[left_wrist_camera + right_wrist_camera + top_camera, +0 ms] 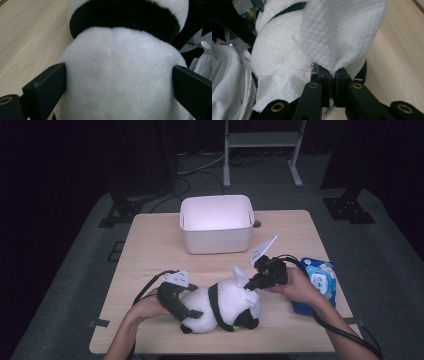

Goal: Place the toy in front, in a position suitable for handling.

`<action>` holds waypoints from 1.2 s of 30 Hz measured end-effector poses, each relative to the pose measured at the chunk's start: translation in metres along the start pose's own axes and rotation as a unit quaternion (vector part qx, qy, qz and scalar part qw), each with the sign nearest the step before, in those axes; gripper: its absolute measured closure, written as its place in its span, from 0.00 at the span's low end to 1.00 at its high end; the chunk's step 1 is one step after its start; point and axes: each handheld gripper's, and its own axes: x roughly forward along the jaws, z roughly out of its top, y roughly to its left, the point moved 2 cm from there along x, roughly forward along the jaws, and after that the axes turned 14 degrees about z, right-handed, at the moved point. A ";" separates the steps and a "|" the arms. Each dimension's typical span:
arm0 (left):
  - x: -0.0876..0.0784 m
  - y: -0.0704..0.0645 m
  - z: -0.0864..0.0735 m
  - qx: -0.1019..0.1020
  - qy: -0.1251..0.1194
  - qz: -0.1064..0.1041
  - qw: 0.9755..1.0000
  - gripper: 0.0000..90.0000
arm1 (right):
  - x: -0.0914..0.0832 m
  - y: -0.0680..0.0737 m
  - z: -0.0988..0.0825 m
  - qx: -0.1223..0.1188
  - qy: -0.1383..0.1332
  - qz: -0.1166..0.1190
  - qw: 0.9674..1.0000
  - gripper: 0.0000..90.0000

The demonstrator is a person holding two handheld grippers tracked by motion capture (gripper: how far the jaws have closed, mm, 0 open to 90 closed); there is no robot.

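The right gripper [331, 75], pinched shut on a white wipe [342, 32], sits against the panda toy [222, 305], which the left gripper [182, 307] clamps near the table's [150, 245] front edge.

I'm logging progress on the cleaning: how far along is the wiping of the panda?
Done: a white wipe is out, pinched in the right gripper. In hand: the left gripper clamps the panda plush while the wipe meets its fur. Left: the wiping itself; the white bin stands behind.
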 end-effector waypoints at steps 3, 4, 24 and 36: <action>0.009 -0.007 0.010 0.011 0.001 0.012 1.000 0.03 | -0.007 0.001 -0.013 0.010 -0.005 -0.003 1.000 0.95; 0.012 -0.010 0.014 0.019 0.002 0.015 1.000 0.03 | -0.010 0.002 -0.018 0.013 -0.006 -0.006 1.000 0.95; 0.023 -0.018 0.036 0.025 -0.010 0.004 1.000 0.03 | -0.045 0.006 -0.042 0.032 -0.022 -0.019 0.999 0.94; 0.019 -0.016 0.029 0.022 -0.013 0.005 1.000 0.03 | -0.041 0.014 -0.009 0.003 0.008 -0.024 1.000 0.94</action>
